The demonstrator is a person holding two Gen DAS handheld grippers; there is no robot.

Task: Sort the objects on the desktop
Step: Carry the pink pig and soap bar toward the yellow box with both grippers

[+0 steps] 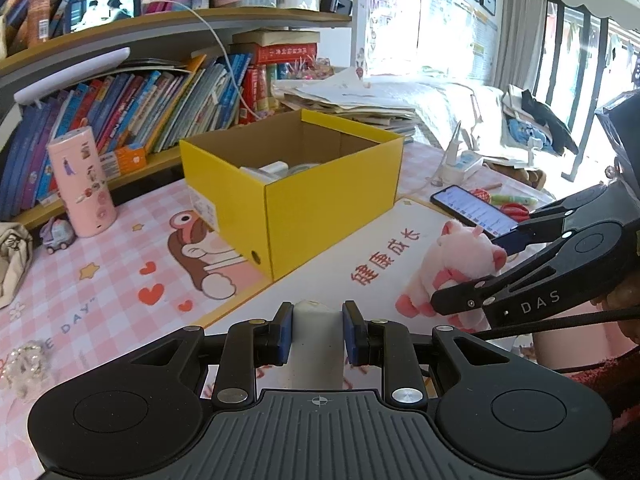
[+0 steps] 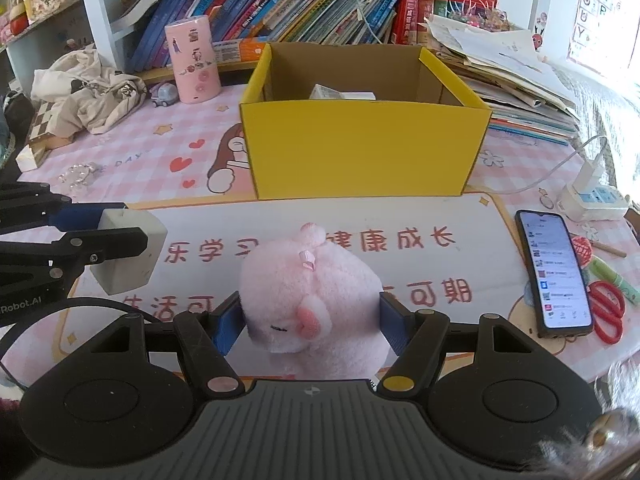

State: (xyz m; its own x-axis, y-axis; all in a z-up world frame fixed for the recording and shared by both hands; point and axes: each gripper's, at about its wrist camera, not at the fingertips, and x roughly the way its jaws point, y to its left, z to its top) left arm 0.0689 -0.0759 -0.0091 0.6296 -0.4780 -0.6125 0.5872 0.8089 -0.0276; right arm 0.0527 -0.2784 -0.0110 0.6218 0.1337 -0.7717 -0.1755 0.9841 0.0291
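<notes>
Leftmost, the left gripper [image 1: 315, 330] is clamped on a white block [image 1: 317, 344], its blue pads [image 1: 285, 334] pressed flat against the block's two sides. The block is a plain, matte, square-edged piece; its long axis runs straight forward along the fingers, with its rounded tip just past the pads. In the right wrist view the same white block [image 2: 127, 254] hangs above the left end of the white desk mat [image 2: 460, 268] printed with red characters.

Beyond the mat, at centre, stands the yellow box [image 1: 320, 204], an open cardboard carton with a brown inside and some pale items on its floor. It sits on the pink checked tablecloth [image 1: 100, 292].

Further right, the right gripper [image 2: 312, 322] grips the pink plush pig [image 2: 308, 300] between its blue pads [image 2: 394, 326], jaws set fairly wide around the soft body. The toy is fuzzy and round; its snout faces back toward the camera and down. From the left wrist view the pink plush pig [image 1: 460, 264] stands over the mat, right of the box.

At far right a smartphone [image 2: 554, 276] lies lit beside red scissors [image 2: 608, 312].
</notes>
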